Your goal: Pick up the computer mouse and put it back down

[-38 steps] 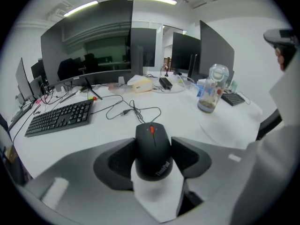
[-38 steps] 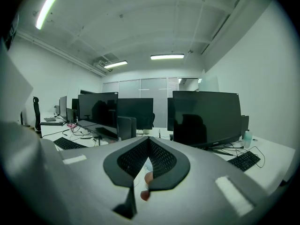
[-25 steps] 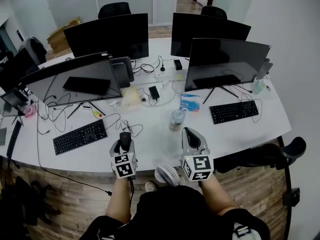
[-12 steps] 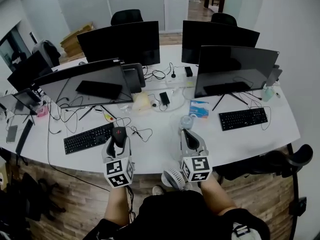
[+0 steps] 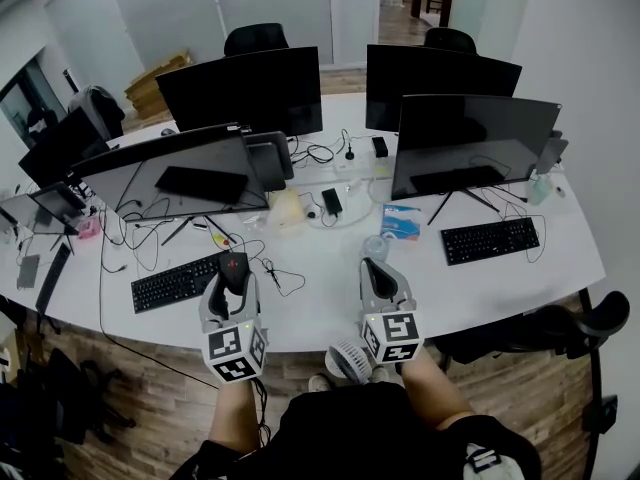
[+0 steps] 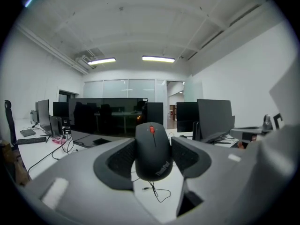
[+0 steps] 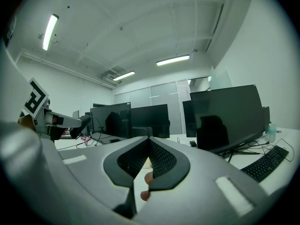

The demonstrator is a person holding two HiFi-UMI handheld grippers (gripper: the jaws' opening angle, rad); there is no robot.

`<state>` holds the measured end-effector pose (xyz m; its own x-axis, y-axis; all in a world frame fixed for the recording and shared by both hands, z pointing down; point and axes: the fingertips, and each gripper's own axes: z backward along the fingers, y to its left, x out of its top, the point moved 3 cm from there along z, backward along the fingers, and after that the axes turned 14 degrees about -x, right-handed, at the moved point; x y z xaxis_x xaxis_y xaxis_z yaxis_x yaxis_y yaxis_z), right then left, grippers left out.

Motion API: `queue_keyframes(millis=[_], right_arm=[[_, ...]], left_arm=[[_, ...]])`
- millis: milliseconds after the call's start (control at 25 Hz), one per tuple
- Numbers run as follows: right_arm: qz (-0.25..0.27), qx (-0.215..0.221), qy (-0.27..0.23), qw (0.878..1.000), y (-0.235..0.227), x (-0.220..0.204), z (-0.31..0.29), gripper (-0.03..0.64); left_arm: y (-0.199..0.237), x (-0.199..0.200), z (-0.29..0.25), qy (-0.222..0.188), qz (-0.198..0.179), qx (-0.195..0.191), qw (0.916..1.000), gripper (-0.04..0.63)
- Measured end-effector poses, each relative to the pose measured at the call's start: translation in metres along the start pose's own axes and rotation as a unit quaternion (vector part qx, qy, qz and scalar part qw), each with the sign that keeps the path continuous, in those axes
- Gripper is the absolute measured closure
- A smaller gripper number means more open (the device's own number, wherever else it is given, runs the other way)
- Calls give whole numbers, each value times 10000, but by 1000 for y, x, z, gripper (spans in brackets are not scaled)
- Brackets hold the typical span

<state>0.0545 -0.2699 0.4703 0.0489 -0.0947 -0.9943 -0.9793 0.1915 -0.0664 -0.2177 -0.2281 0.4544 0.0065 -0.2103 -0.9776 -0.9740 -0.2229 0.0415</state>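
I hold the black wireless-style computer mouse with the red scroll wheel (image 6: 152, 149) in the left gripper (image 5: 233, 273). The left gripper view shows both ribbed pads (image 6: 123, 159) pressed against the mouse's flanks, nose pointing away from the camera. White desk surface and a thin loose black cable (image 6: 157, 193) show below and beyond the mouse body. I therefore judge it lifted clear of the curved white desk (image 5: 310, 303) rather than resting on it. In the head view the mouse sits at the tip of the left gripper, over the near part of the desk. It is just to the right of the black keyboard (image 5: 178, 281). The right gripper (image 5: 378, 273) is held alongside, well apart from the mouse. Its own view shows its jaws brought together with nothing between them. Task status: I read the pick-up half as complete, with a centred and level grasp. The put-down half is not yet done. What is left is to lower the mouse to bare desk beside the keyboard, part the left jaws, and back away without dragging it.
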Motion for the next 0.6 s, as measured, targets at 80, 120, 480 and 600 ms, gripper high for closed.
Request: queue_keyframes(millis=[80, 120, 480, 600], right_arm=[[19, -16, 9, 10000, -2, 0, 0, 618], [32, -29, 17, 10000, -4, -1, 0, 618], [69, -274, 49, 9996, -24, -3, 5, 618], [84, -362, 44, 9993, -29, -3, 9, 618]], left_arm=[[2, -6, -4, 59, 55, 14, 10000, 305], [3, -10, -6, 98, 89, 21, 9999, 304], [0, -59, -32, 556, 304, -87, 9980, 304], [-4, -84, -44, 820, 397, -265, 9955, 305]])
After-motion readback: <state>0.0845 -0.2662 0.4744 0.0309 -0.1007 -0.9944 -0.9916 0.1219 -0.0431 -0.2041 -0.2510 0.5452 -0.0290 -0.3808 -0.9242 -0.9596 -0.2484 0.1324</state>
